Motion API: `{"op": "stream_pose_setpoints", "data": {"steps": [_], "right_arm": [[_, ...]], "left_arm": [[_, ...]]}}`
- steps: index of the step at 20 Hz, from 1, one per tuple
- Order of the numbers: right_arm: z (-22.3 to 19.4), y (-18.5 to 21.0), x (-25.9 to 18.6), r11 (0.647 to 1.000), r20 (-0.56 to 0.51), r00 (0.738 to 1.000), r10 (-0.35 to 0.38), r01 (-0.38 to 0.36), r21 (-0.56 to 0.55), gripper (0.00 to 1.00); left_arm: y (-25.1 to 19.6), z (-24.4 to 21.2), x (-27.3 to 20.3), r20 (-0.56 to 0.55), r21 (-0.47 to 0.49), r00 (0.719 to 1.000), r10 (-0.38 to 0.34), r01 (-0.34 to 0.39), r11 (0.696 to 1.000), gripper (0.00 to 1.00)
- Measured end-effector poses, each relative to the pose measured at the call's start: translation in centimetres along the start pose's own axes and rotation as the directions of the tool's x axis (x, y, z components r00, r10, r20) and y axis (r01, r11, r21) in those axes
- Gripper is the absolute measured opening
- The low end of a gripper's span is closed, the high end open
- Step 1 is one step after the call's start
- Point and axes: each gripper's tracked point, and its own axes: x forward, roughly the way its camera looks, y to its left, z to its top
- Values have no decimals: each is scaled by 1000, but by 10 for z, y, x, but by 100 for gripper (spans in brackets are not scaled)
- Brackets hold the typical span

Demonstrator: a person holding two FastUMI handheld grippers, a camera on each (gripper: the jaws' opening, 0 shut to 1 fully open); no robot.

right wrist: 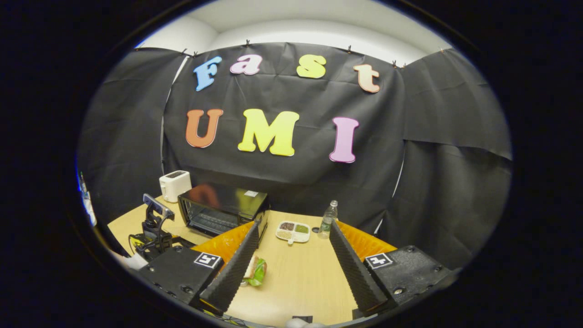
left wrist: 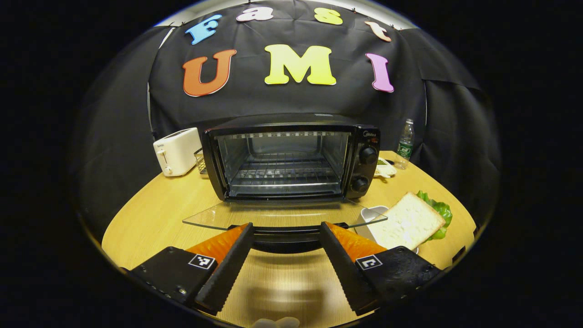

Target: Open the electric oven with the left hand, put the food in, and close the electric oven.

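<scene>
My left claw [left wrist: 286, 230] stands apart, empty, straddling the handle [left wrist: 286, 238] of the oven [left wrist: 291, 157] door [left wrist: 282, 214], which lies fully down. Opening done. My right claw [right wrist: 291, 237] is apart too, holding nothing, above the surface [right wrist: 300, 278]. The sandwich [left wrist: 412, 221] sits on its plate right of the door, not yet loaded. Loading and closing remain.
</scene>
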Motion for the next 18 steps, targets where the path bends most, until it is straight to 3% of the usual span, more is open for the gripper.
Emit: {"op": "stream_pose_setpoints", "data": {"steps": [8, 13, 18], "right_arm": [[-18, -5, 3, 1000, -37, 999, 4, -4, -1, 100], [-25, -7, 9, 1000, -52, 999, 10, -10, 2, 99], [-20, -10, 14, 1000, -40, 999, 18, -17, 13, 99]], "left_arm": [[-2, -64, 16, -156, -59, 988, -6, -3, 998, 95], [-5, -68, 16, -141, -29, 990, -4, -1, 1000, 96], [4, -41, 9, -71, -25, 997, 18, -20, 999, 95]]}}
